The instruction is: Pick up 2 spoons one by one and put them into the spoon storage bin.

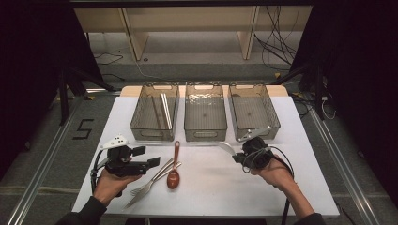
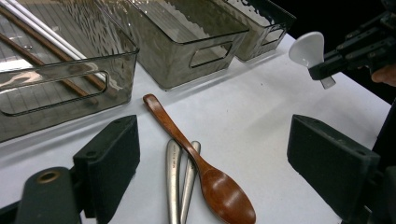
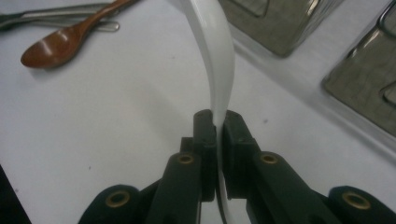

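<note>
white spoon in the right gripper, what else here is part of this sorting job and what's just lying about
In the job: white spoon, right gripper, three bins, wooden spoon, metal cutlery.
Lying about: floor cables, shelf unit.

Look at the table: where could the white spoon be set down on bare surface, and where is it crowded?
Bare table lies between the wooden spoon and the right gripper, which holds the white spoon. The middle bin and right bin look empty. It is crowded by the left gripper, where metal cutlery lies against the wooden spoon; the left bin holds chopsticks.
</note>
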A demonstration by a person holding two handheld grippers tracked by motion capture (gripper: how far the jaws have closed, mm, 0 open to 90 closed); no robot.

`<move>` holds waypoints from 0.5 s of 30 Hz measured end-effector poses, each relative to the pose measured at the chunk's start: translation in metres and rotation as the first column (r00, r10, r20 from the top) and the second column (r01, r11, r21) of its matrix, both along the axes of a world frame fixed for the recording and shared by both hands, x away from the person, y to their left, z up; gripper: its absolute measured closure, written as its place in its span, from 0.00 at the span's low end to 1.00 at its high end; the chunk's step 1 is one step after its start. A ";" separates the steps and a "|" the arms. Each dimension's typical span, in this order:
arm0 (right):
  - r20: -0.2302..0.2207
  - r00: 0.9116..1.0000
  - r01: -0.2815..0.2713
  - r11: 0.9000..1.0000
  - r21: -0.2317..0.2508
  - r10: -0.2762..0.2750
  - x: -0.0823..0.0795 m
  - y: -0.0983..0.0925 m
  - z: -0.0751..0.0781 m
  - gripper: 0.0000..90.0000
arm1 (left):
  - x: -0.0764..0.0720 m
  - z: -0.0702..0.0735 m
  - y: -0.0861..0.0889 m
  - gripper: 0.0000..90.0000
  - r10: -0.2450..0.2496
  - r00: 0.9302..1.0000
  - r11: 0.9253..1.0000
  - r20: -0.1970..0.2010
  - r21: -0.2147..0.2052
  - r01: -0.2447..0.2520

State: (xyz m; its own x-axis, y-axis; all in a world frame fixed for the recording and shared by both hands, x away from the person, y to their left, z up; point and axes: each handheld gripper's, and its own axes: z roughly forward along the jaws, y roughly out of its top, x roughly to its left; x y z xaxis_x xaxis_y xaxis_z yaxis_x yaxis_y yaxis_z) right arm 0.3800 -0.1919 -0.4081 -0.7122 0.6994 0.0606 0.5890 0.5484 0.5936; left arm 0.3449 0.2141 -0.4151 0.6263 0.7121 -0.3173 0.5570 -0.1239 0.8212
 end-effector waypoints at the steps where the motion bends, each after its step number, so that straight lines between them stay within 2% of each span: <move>1: 0.003 1.000 0.003 1.000 0.003 -0.003 0.002 0.001 0.002 0.96 | 0.000 0.000 0.000 0.19 0.000 1.000 1.000 0.000 0.001 0.000; 15: 0.060 0.996 0.060 0.996 0.060 -0.063 0.032 0.013 0.025 0.96 | 0.000 0.000 0.002 0.19 0.012 1.000 1.000 0.003 -0.002 -0.012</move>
State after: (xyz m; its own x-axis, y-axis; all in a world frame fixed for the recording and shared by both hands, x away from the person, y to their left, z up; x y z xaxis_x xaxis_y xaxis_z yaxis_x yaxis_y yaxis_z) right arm 0.4122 -0.1784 -0.3832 -0.6716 0.7385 0.0596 0.5820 0.4761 0.6593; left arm 0.3453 0.2158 -0.4155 0.6188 0.7189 -0.3166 0.5559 -0.1160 0.8231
